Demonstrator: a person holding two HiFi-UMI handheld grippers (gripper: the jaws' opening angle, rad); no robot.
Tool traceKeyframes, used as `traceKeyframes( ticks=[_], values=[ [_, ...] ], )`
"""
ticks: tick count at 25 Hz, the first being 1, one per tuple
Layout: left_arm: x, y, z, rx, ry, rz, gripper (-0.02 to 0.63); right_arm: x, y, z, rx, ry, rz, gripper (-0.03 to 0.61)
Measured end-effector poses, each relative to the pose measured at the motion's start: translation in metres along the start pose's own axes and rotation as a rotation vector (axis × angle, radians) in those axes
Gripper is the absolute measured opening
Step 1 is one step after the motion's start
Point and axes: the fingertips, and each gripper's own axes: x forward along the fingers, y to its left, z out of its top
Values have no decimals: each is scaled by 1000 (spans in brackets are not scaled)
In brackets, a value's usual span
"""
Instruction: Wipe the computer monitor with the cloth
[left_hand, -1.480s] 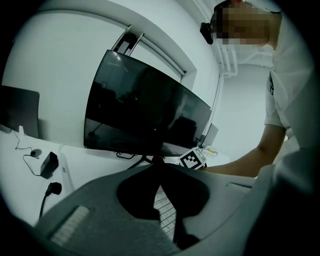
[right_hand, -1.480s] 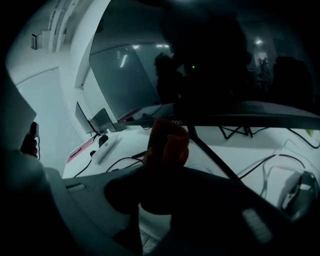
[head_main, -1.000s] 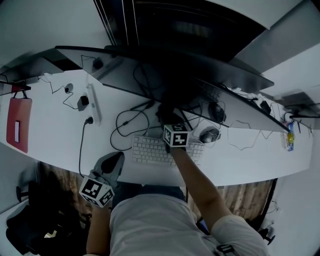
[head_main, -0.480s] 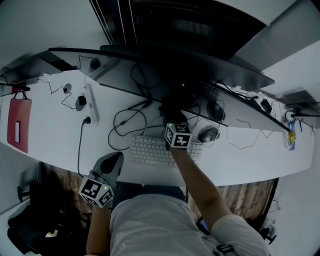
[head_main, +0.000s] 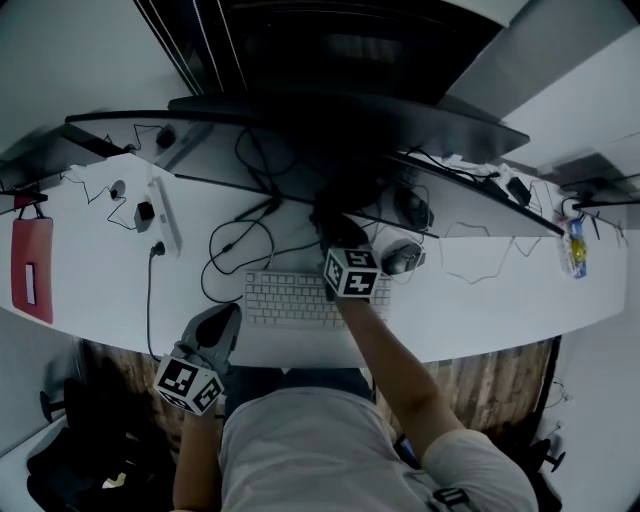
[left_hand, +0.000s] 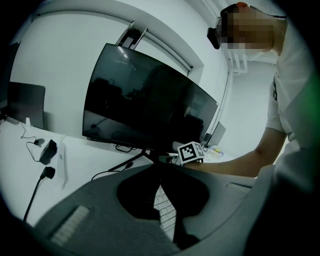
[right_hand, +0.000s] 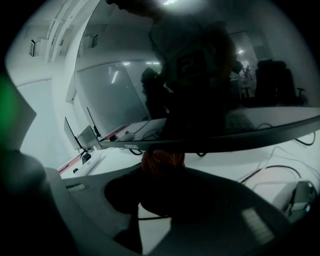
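Cloth (right_hand: 162, 161), a crumpled orange-brown wad, sits pinched between the closed jaws of the right gripper (head_main: 336, 224) and is pressed up against the lower edge of the monitor (right_hand: 200, 75). In the right gripper view the dark screen fills the upper half of the frame and mirrors the person, while its thin bottom bezel runs across the middle just above the cloth. In the head view the wide curved monitor spans the top centre, and the right gripper reaches over the white keyboard (head_main: 285, 298) to the middle of its base. A mouse (head_main: 398, 257) lies just right of that gripper on the white desk (head_main: 480, 310). The left gripper (head_main: 225, 318) hangs at the lower left by the near desk edge, well apart from the screen. Its jaws are drawn together at the tips and hold nothing; only a sliver of keyboard shows between them.
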Motion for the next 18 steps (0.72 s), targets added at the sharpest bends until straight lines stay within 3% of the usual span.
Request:
traceKeyframes(
  ticks=[18],
  values=[
    [35, -42, 6, 73, 15, -92, 9, -54, -72, -1, 64, -43, -96, 129]
  ],
)
